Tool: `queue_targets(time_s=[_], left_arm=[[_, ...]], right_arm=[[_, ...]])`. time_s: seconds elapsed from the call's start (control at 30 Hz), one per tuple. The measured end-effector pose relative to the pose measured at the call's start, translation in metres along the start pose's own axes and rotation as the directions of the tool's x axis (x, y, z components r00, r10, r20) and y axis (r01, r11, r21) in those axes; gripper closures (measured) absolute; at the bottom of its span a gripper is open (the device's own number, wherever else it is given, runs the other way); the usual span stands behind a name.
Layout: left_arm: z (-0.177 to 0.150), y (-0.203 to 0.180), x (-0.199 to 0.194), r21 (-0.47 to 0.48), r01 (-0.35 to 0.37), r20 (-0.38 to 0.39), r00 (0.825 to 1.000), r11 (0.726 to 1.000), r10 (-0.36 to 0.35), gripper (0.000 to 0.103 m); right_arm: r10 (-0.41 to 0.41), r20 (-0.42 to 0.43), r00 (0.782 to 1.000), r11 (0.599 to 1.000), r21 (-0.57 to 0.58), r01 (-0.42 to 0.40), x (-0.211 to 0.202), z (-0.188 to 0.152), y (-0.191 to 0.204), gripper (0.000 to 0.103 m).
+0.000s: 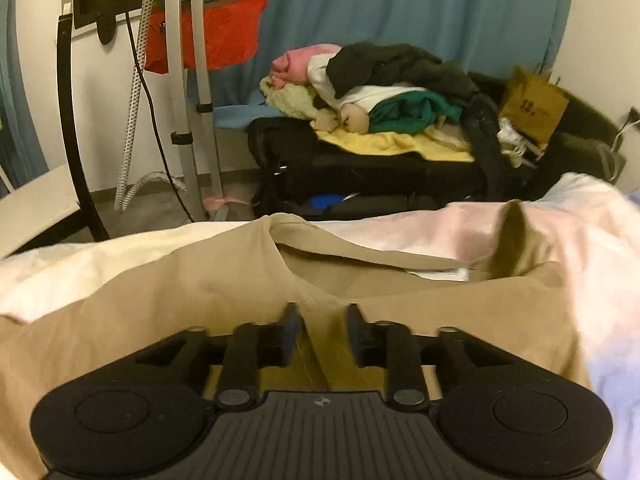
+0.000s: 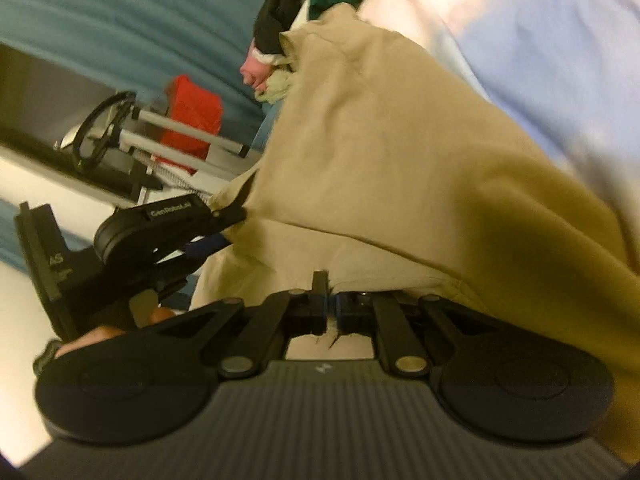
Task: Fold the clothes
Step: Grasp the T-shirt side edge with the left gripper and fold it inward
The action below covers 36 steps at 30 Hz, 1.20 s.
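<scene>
A beige garment (image 1: 200, 280) lies spread over pale bedding (image 1: 420, 228), its neckline facing away. My left gripper (image 1: 322, 312) is low over it with jaws apart, and a raised crease of the fabric runs between the blue pads (image 1: 291, 320); I see no pad pressing on it. In the right wrist view the beige garment (image 2: 380, 140) is lifted and drapes across the frame. My right gripper (image 2: 332, 304) is shut on its lower edge. The left gripper (image 2: 230, 229) sits at the garment's left corner, held by a hand (image 2: 96, 334).
Beyond the bed, a heap of mixed clothes (image 1: 380, 92) rests on a black suitcase (image 1: 360, 168) beside a brown paper bag (image 1: 532, 104). Metal stand legs (image 1: 200, 80), a cable and a red cloth (image 1: 224, 36) stand left, before a blue curtain (image 1: 400, 8).
</scene>
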<state>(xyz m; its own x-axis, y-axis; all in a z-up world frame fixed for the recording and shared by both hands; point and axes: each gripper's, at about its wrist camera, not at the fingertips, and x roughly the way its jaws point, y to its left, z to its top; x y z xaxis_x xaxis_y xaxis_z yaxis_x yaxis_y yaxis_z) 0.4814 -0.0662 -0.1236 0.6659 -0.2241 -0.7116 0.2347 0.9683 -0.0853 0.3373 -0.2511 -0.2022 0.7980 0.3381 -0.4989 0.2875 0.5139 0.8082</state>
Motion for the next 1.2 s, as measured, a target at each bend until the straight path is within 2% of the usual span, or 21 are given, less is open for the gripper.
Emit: queue_targets(time_s=[0.03,0.1,0.13,0.17,0.27,0.37,0.5,0.63,0.7,0.77,0.87,0.93,1.03,1.13,1.2], left_arm=[[-0.003,0.004,-0.011,-0.014,0.012,0.013,1.0,1.0,-0.012,0.056],[-0.012,0.006,-0.039,-0.02,0.027,0.04,0.999,0.999,-0.026,0.051],[-0.016,0.006,-0.053,-0.02,0.032,0.053,0.998,0.999,-0.03,0.05],[-0.023,0.006,-0.069,-0.02,0.035,0.064,0.997,0.999,-0.034,0.046],[-0.057,0.011,-0.125,-0.037,0.06,0.091,0.994,0.998,-0.056,0.044],[-0.105,0.009,-0.181,-0.07,0.088,0.105,0.991,0.994,-0.081,0.044],[-0.181,0.0,-0.245,-0.169,0.188,0.065,0.982,0.967,-0.179,0.044],[-0.25,-0.02,-0.292,-0.213,0.244,-0.001,0.968,0.946,-0.25,0.044],[-0.275,-0.03,-0.307,-0.236,0.289,-0.01,0.954,0.928,-0.299,0.044],[-0.296,-0.041,-0.317,-0.237,0.31,-0.021,0.946,0.921,-0.324,0.044],[-0.315,-0.063,-0.324,-0.209,0.306,-0.061,0.944,0.929,-0.325,0.044],[-0.324,-0.079,-0.329,-0.185,0.303,-0.078,0.944,0.935,-0.322,0.044],[-0.333,-0.109,-0.332,-0.138,0.308,-0.117,0.939,0.941,-0.325,0.045],[-0.341,-0.145,-0.331,-0.074,0.333,-0.145,0.929,0.94,-0.341,0.048],[-0.346,-0.167,-0.327,-0.042,0.339,-0.175,0.924,0.94,-0.341,0.05]], right_arm=[[-0.005,-0.005,1.0,1.0,-0.027,0.005,-0.003,0.004,0.006,0.091],[0.005,-0.005,1.0,0.996,-0.088,-0.006,-0.029,0.003,0.021,0.072],[0.011,-0.005,1.0,0.993,-0.119,-0.011,-0.043,0.002,0.028,0.056],[0.026,0.008,1.0,0.987,-0.157,-0.025,-0.065,-0.001,0.03,0.046],[0.077,0.047,0.996,0.96,-0.273,-0.062,-0.135,-0.014,0.034,0.044],[0.086,0.07,0.994,0.944,-0.325,-0.059,-0.184,-0.026,0.032,0.044],[0.08,0.097,0.992,0.939,-0.34,-0.042,-0.263,-0.047,0.0,0.044],[0.043,0.136,0.99,0.918,-0.397,0.014,-0.327,-0.071,-0.022,0.044],[0.025,0.142,0.99,0.892,-0.451,0.042,-0.346,-0.082,-0.024,0.042],[0.028,0.159,0.987,0.869,-0.492,0.055,-0.361,-0.089,-0.025,0.018],[0.06,0.182,0.981,0.867,-0.496,0.039,-0.382,-0.088,-0.029,0.018],[0.065,0.211,0.975,0.892,-0.45,0.037,-0.396,-0.079,-0.037,0.018],[0.033,0.285,0.958,0.929,-0.361,0.076,-0.414,-0.058,-0.054,0.018],[-0.015,0.345,0.938,0.942,-0.31,0.128,-0.428,-0.04,-0.071,0.017],[-0.031,0.353,0.935,0.945,-0.294,0.143,-0.429,-0.034,-0.078,0.016]])
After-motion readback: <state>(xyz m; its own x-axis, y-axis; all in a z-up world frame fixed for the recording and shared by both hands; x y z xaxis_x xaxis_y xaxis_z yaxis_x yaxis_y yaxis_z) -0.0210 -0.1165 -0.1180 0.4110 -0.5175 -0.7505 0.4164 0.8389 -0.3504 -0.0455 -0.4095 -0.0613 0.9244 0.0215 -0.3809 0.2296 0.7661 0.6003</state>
